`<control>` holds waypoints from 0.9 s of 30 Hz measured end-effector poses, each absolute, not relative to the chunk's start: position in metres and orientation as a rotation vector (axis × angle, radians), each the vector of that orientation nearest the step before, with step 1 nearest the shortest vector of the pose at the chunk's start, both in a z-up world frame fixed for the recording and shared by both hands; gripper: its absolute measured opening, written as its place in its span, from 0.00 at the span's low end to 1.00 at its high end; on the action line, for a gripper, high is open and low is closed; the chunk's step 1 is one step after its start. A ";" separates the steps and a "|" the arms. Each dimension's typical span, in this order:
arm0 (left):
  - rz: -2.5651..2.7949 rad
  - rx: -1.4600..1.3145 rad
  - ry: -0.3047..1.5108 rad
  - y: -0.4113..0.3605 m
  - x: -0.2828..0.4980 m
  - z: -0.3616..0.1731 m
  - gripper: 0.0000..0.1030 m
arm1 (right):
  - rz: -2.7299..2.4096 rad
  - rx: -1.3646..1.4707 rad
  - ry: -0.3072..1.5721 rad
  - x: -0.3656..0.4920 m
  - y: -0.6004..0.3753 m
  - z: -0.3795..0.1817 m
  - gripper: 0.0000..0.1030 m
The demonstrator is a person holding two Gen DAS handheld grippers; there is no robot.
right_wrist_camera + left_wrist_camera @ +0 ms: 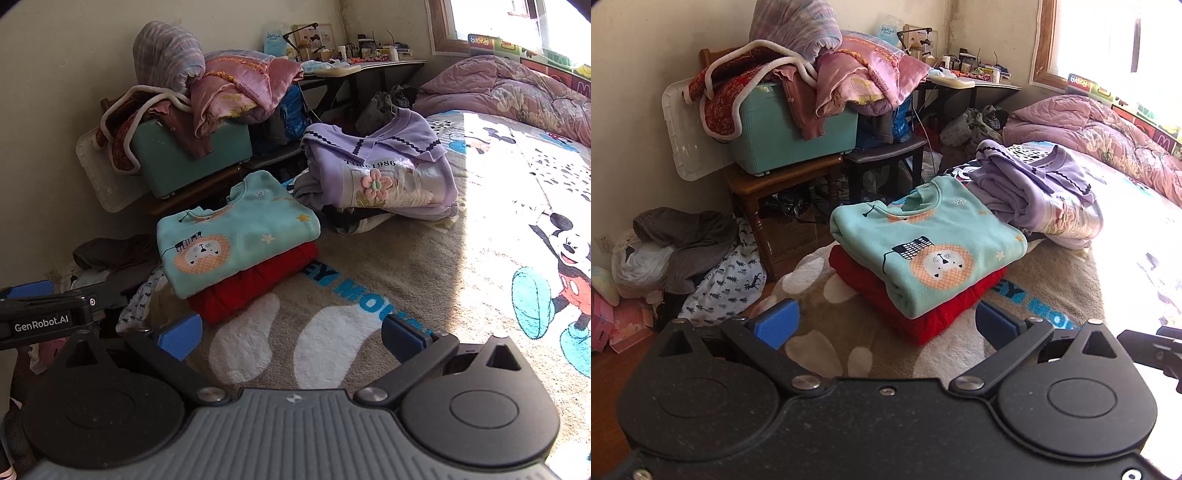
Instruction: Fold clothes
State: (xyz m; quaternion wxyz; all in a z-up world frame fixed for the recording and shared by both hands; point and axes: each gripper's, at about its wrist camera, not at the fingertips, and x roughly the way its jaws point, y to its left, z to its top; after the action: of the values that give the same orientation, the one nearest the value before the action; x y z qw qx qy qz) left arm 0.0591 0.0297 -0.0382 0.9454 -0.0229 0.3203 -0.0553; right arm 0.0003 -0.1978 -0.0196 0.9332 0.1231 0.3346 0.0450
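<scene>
1. Quick status from my end: both wrist cams are looking over the bed [388,258], and neither hand-held gripper has anything in it. The left hand-held gripper [886,325] has its blue pads spread wide with only blanket between them, and it's the same story for the right hand-held gripper [291,334].

2. Done pile, as far as I can judge: a teal lion sweatshirt [934,254] folded flat and stacked square on top of a folded red garment [923,314]. That stack sits just ahead of the left hand-held gripper, almost between its fingers; from the right one it's ahead and off to the left.

3. Beyond that stack, further from both grippers, there's a purple top [384,173] with a flower patch. It's folded-ish but lumpier, resting on some other fabric I can't make out. Might need a tidy-up, hard to call from here.

4. What's left? No loose garment is lying in front of either gripper on the bed, so this batch looks close to finished. There's a heap of clothes on the floor [701,258] to the left of the left gripper, plus bedding piled on a teal bin [798,136] far ahead, but I can't tell whether any of that counts as the job.

5. The pink quilt [517,88] way off to the front-right looks like bedding, not laundry.
</scene>
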 end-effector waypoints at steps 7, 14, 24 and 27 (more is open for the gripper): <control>-0.155 -0.138 0.640 0.037 0.098 -0.057 1.00 | 0.113 0.379 0.611 -0.010 -0.227 -0.030 0.99; -0.213 -0.109 0.574 0.029 0.131 -0.061 0.91 | 0.132 0.480 0.544 -0.030 -0.261 -0.041 0.99; -0.249 0.050 0.679 -0.003 0.173 -0.100 0.28 | 0.100 0.674 0.558 -0.080 -0.319 -0.056 1.00; -0.276 0.056 0.658 -0.010 0.162 -0.096 0.07 | 0.057 0.672 0.561 -0.101 -0.328 -0.058 1.00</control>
State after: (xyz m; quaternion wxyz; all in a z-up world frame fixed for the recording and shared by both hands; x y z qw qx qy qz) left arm 0.1619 -0.0100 -0.0957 0.9367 0.0274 0.3218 -0.1350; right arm -0.1009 -0.3278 -0.0580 0.9053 0.3254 0.2717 0.0276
